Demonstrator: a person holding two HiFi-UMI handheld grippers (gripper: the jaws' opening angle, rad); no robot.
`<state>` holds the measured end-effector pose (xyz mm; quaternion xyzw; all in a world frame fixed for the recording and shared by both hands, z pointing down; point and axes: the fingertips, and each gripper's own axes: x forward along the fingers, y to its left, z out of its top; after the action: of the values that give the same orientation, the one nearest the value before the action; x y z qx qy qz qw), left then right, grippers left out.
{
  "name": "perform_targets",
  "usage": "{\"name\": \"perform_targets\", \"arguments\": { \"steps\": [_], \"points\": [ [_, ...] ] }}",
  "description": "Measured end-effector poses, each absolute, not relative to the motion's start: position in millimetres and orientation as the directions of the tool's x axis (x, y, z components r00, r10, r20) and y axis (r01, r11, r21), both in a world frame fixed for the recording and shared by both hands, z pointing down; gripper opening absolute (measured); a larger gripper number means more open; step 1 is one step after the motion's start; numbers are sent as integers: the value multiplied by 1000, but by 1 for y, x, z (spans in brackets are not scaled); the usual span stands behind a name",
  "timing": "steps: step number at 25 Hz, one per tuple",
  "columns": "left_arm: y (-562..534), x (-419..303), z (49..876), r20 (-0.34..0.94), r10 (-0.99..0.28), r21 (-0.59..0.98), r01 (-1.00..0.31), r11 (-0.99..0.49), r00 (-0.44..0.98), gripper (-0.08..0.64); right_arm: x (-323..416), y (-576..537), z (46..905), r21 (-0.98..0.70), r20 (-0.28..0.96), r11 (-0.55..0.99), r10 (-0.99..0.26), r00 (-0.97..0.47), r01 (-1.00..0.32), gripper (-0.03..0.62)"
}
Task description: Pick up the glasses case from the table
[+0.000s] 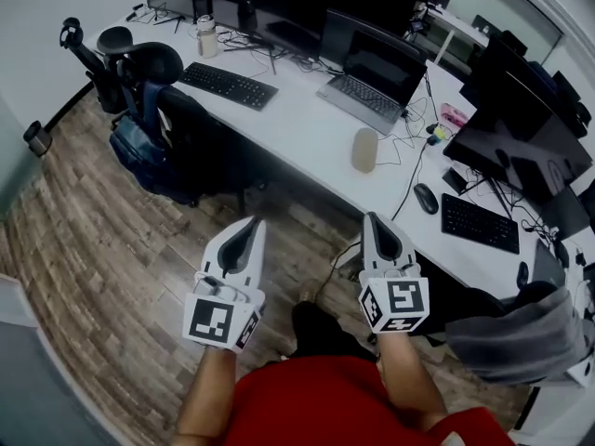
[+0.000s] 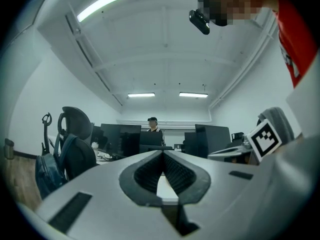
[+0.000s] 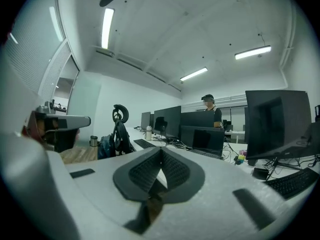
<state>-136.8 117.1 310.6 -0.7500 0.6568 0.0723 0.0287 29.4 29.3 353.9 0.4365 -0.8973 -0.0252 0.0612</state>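
One glasses case [image 1: 364, 150], two hand-held grippers [image 1: 252, 224] [image 1: 376, 219]

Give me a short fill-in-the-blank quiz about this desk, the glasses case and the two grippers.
1. The glasses case lies on the white ____, in neither gripper.
2. The jaws of the left gripper and the right gripper are both ____.
3. Just beyond the glasses case stands an open ____ with a dark screen.

Missing words: table; shut; laptop.
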Motion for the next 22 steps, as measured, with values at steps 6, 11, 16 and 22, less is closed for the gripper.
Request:
{"name": "perform_targets", "arguments": {
  "steps": [6, 11, 16, 22],
  "points": [
    [22, -149, 315, -101, -985, -2, -990, -140, 139, 11, 28, -62, 377, 81, 95, 571, -821, -564, -817, 5],
    [-75, -143, 318, -74, -986, -7, -989, -149, 149, 11, 36, -145, 395, 48, 126, 549, -832, -540, -834, 5],
    [-156, -127, 321, -54, -982, -11, -983, -181, 181, 11, 35, -213, 418, 49, 184, 538, -833, -522, -842, 22],
    [-214, -121, 333, -20, -976, -2, -977, -215, 215, 11, 28, -266, 447, 32, 278, 510, -831, -483, -860, 183]
  ]
}}
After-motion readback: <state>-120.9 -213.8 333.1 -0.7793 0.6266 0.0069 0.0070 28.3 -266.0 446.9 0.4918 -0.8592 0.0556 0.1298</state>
